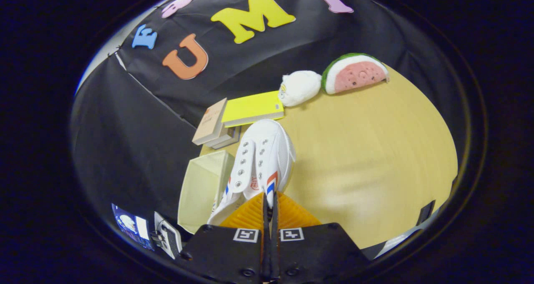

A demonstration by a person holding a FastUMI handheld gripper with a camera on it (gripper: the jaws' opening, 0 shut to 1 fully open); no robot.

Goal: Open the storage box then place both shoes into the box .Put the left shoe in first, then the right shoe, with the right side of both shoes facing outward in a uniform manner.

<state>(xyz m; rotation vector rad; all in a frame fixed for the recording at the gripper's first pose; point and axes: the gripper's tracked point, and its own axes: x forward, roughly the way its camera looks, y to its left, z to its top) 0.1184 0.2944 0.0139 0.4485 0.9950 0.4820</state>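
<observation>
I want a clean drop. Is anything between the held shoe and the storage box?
Nothing visible. The gripper, fingers pinched on the white shoe, holds it right beside the pale storage box. The books lie beyond both, out of the way.

A staged recording booth: black cloth wall [137, 142] from nine to one o'clock, round wooden tabletop [367, 150], plush props [354, 73] at one o'clock.

Gripper [270, 200] closed, fingers nearly touching
</observation>
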